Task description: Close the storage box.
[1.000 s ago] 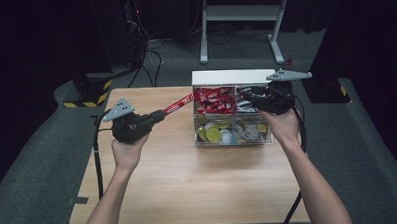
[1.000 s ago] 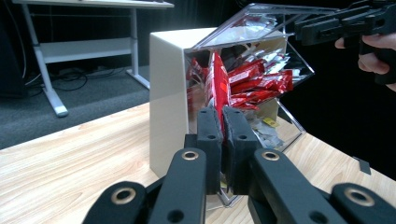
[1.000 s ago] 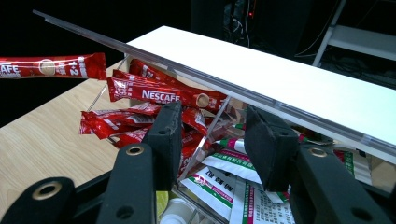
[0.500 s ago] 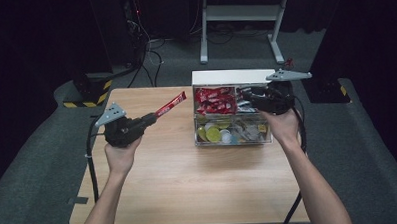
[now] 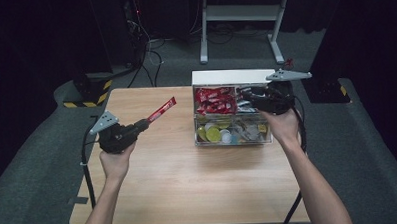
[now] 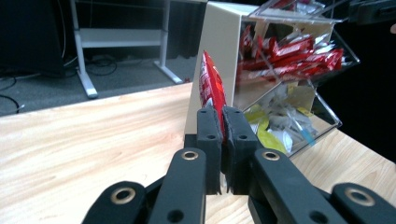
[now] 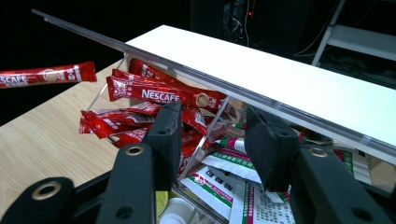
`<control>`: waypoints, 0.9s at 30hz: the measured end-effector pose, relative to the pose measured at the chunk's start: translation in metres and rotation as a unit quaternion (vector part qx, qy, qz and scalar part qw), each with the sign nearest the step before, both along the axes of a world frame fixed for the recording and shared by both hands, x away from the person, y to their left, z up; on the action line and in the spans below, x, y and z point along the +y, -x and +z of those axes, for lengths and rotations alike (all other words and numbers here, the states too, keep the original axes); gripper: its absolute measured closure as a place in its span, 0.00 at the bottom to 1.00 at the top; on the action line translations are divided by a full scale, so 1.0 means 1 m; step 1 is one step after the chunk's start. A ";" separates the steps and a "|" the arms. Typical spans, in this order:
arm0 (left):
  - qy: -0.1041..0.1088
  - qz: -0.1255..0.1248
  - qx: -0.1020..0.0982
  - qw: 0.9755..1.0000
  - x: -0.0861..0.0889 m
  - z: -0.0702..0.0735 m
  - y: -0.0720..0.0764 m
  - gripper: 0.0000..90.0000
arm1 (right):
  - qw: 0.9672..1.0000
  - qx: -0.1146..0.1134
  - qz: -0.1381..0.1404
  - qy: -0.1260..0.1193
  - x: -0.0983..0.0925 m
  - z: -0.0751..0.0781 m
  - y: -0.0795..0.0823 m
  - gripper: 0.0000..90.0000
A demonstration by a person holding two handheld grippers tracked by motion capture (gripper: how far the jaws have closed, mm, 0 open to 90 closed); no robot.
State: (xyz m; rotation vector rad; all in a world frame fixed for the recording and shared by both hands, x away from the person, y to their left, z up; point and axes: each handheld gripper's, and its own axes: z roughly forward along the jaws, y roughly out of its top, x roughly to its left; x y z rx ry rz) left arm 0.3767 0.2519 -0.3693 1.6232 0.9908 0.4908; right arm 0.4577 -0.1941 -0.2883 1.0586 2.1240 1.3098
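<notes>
my left gripper (image 5: 146,122) clamps one end of a red coffee stick (image 5: 162,109), holding it above the wooden table (image 5: 189,182) to the left of the clear acrylic organizer (image 5: 232,141); in the left gripper view the stick (image 6: 212,88) stands pinched between the closed jaws. my right gripper (image 5: 253,97) sits at the organizer's top, its jaws set apart under the raised clear lid (image 7: 196,70), whether they grip it i cannot tell, with more red sticks (image 7: 154,95) in the compartment below.
</notes>
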 end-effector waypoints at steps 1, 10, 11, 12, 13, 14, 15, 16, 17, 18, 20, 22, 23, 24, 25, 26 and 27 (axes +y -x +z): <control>0.000 0.002 0.003 1.000 0.001 -0.003 0.000 0.96 | 1.000 0.000 0.000 0.000 0.000 0.000 0.000 0.63; 0.005 0.020 0.026 0.999 0.010 -0.028 0.002 0.96 | 1.000 0.000 0.000 0.000 0.000 0.000 0.000 0.63; 0.005 0.021 0.029 0.999 0.011 -0.030 0.002 0.96 | 1.000 0.000 -0.001 0.000 0.000 0.000 0.000 0.63; 0.002 0.022 0.029 0.999 0.011 -0.031 0.002 0.96 | 1.000 0.000 -0.001 0.000 0.000 0.000 0.000 0.63; -0.001 0.024 0.032 0.999 0.011 -0.034 0.003 0.96 | 1.000 0.000 -0.001 0.000 0.000 0.000 0.000 0.63; -0.005 0.026 0.033 0.999 0.012 -0.037 0.003 0.96 | 1.000 0.000 -0.002 0.000 0.000 0.000 0.000 0.63; -0.007 0.027 0.034 0.999 0.012 -0.038 0.003 0.96 | 1.000 0.000 -0.001 0.001 0.000 0.000 0.000 0.63; -0.006 0.027 0.035 0.999 0.012 -0.040 0.003 0.96 | 1.000 0.000 -0.001 0.001 0.000 0.000 0.000 0.63; -0.008 0.029 0.037 0.999 0.012 -0.044 0.004 0.96 | 1.000 0.000 0.000 0.000 0.000 0.000 0.000 0.63; -0.010 0.030 0.041 0.999 0.012 -0.048 0.004 0.96 | 1.000 0.001 -0.001 0.000 0.000 0.000 0.000 0.63; -0.013 0.033 0.046 0.998 0.011 -0.053 0.004 0.96 | 1.000 0.000 -0.001 0.001 0.000 0.000 0.000 0.63; -0.016 0.034 0.051 0.998 0.012 -0.060 0.004 0.96 | 1.000 0.000 -0.001 0.001 0.000 0.000 0.000 0.63; -0.017 0.036 0.054 0.998 0.012 -0.063 0.004 0.96 | 1.000 0.000 -0.002 0.001 0.001 0.000 0.000 0.63; -0.020 0.037 0.057 0.998 0.012 -0.066 0.004 0.96 | 1.000 0.000 -0.002 0.002 0.001 0.000 0.000 0.63; -0.021 0.039 0.060 0.997 0.012 -0.069 0.004 0.96 | 1.000 0.000 -0.002 0.003 0.001 0.000 0.001 0.63; -0.022 0.040 0.065 0.997 0.012 -0.073 0.003 0.96 | 1.000 -0.001 -0.002 0.004 0.001 0.000 0.001 0.63; -0.023 0.040 0.068 0.997 0.012 -0.075 0.003 0.96 | 1.000 0.000 -0.002 0.003 0.001 0.000 0.000 0.63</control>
